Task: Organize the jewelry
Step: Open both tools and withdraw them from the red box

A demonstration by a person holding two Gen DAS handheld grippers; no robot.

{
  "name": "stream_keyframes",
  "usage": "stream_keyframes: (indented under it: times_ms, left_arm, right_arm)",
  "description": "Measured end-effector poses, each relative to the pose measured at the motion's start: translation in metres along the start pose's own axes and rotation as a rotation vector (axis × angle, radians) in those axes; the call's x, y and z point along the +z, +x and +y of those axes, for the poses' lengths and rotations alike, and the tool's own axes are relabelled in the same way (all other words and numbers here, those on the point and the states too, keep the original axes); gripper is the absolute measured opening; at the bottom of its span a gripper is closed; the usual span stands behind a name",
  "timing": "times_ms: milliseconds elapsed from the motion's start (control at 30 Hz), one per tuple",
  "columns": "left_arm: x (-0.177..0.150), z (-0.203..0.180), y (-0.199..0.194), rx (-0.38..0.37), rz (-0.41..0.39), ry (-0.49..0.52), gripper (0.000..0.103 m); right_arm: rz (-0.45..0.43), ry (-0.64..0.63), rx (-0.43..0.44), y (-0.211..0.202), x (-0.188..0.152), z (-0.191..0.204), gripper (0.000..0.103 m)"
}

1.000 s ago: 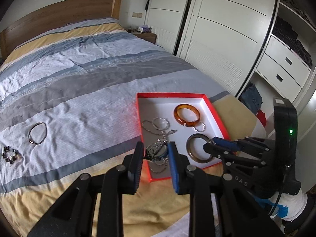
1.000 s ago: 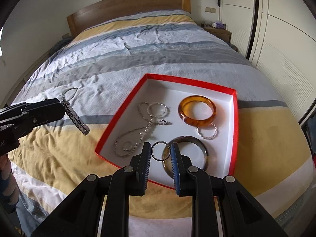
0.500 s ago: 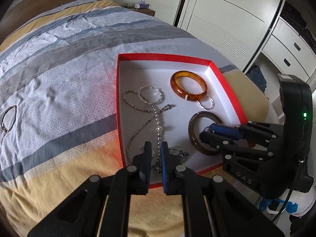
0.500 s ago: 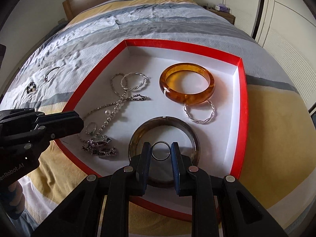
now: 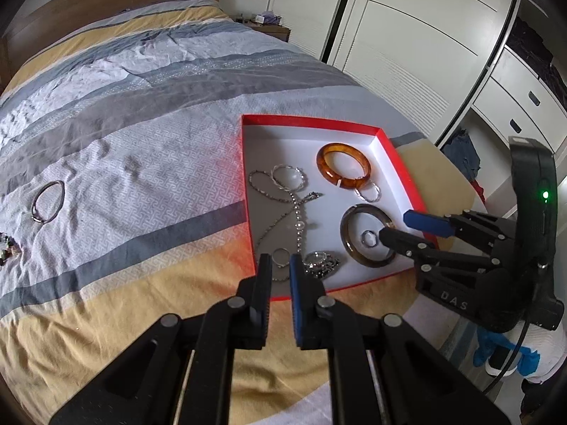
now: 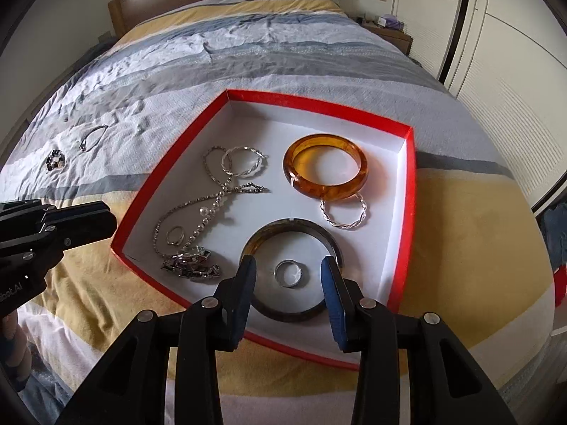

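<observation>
A red-rimmed white box (image 6: 411, 191) lies on the bed. It holds an amber bangle (image 6: 325, 171), a dark bangle (image 6: 294, 310), a pearl chain (image 6: 212, 209), a metal watch (image 6: 189, 265), twisted silver hoops (image 6: 345, 214) and a small ring (image 6: 175, 235). A silver ring (image 6: 288, 273) lies loose inside the dark bangle. My right gripper (image 6: 288, 281) is open and empty above that ring. My left gripper (image 5: 280, 271) hangs over the box's near left corner (image 5: 253, 265), jaws a narrow gap apart, empty. The silver ring also shows in the left wrist view (image 5: 368, 238).
A silver bangle (image 5: 48, 201) and a dark bead bracelet (image 5: 5, 251) lie on the striped bedcover at the left. White wardrobe doors (image 5: 407, 46) and open drawers (image 5: 514, 113) stand to the right of the bed. The wooden headboard (image 6: 219, 3) is at the far end.
My right gripper opened and dropped the silver ring inside the dark bangle. My left gripper, having let the watch go into the box, pulled back toward the box's near corner.
</observation>
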State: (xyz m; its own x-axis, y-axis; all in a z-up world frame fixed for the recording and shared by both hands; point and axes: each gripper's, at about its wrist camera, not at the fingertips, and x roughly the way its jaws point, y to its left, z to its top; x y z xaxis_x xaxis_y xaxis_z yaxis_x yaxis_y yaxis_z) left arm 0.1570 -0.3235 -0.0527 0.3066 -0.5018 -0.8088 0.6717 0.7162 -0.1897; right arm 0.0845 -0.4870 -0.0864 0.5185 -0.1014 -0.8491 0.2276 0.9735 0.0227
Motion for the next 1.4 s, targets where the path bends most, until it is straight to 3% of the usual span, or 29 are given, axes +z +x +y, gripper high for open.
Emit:
stream_keyframes:
  times_ms: [67, 167, 400, 600, 967, 1400]
  left_arm:
    - [-0.002, 0.003, -0.019, 0.006, -0.019, -0.007, 0.013]
    - [-0.007, 0.011, -0.053, 0.027, -0.062, -0.022, 0.026]
    - [-0.033, 0.031, -0.138, 0.097, -0.166, -0.069, 0.030]
    - [-0.070, 0.048, -0.196, 0.209, -0.229, -0.106, 0.030]
    - [-0.145, 0.070, -0.285, 0.332, -0.361, -0.178, 0.030]
    - [-0.189, 0.099, -0.326, 0.410, -0.426, -0.253, 0.030]
  right_arm:
    - [-0.026, -0.003, -0.011, -0.020, 0.002, 0.003, 0.038]
    - [-0.069, -0.004, -0.022, -0.053, 0.006, 0.011, 0.038]
    - [-0.182, -0.035, -0.019, -0.133, 0.004, 0.050, 0.040]
    - [-0.233, -0.055, 0.013, -0.176, -0.015, 0.091, 0.043]
    - [-0.252, -0.100, 0.095, -0.213, -0.057, 0.170, 0.043]
    - [-0.261, -0.220, 0.119, -0.234, -0.069, 0.244, 0.044]
